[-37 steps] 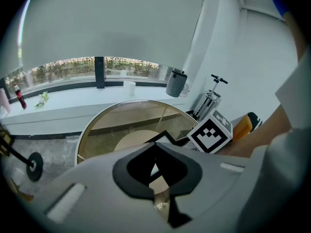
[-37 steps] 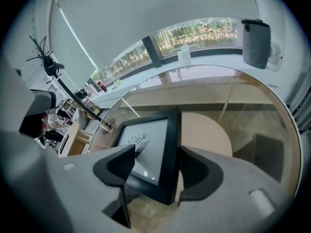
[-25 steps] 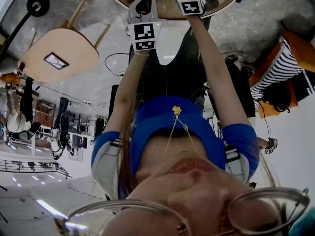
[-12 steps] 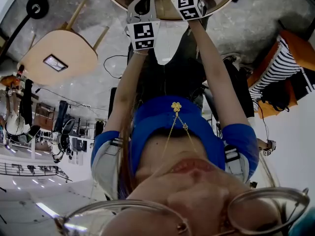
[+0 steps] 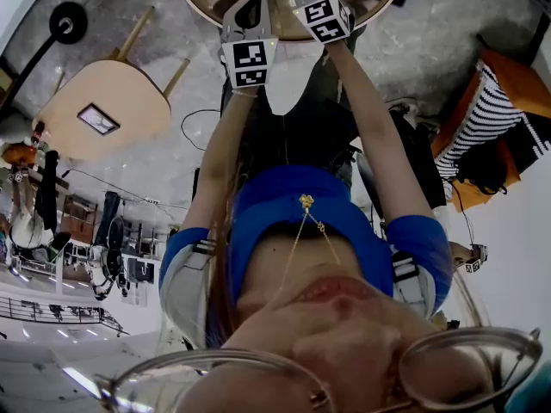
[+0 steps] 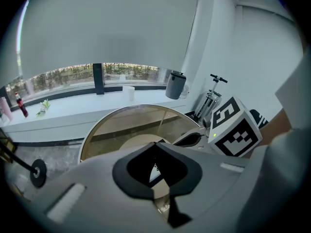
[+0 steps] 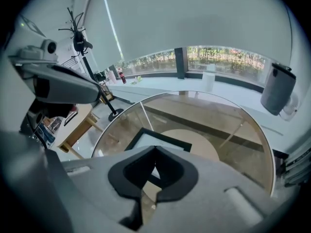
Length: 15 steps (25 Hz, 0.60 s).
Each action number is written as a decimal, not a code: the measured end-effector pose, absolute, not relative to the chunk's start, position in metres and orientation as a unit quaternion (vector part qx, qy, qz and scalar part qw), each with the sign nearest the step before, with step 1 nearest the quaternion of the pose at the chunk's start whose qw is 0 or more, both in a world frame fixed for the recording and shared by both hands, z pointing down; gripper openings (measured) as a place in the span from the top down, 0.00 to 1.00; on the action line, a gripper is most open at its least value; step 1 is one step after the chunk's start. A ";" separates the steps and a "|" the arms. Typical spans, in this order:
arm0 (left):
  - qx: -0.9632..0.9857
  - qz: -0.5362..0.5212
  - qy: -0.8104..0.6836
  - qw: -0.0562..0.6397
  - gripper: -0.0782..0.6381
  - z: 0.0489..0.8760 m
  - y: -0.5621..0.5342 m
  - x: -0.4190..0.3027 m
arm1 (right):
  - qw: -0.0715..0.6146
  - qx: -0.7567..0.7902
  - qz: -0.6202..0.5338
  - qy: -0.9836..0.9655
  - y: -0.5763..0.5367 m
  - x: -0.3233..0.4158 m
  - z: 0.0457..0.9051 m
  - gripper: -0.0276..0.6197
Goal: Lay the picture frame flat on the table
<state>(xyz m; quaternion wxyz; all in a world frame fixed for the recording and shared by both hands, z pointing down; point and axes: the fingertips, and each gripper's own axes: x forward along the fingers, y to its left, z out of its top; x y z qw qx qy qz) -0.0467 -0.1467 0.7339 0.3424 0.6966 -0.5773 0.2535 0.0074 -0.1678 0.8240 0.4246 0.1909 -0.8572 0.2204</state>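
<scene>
The picture frame [image 7: 154, 139], black-edged with a white middle, lies flat on the round glass table [image 7: 233, 125] just beyond my right gripper [image 7: 154, 148]. That gripper is shut, tips together, with nothing between them. A corner of the frame [image 6: 153, 169] shows through the gap behind the tips of my left gripper [image 6: 155, 143], which is also shut and empty. In the head view both arms reach to the table, with the left marker cube [image 5: 250, 63] and the right marker cube [image 5: 323, 17] side by side. The frame is hidden in that view.
A pale round base [image 7: 194, 140] shows under the glass. A grey bin [image 7: 278, 89] stands on the window ledge. A wooden side table [image 5: 103, 101] with a small framed object, a black stand base [image 5: 67, 11] and a coat stand [image 7: 80, 42] are to the left.
The right marker cube has come a little down and left, towards the left one, and tilted. The left cube has hardly moved.
</scene>
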 end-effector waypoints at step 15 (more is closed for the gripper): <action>0.711 0.239 -0.593 0.295 0.90 0.655 -0.167 -0.048 | 0.359 0.200 0.184 -0.893 -0.185 -0.007 0.696 0.95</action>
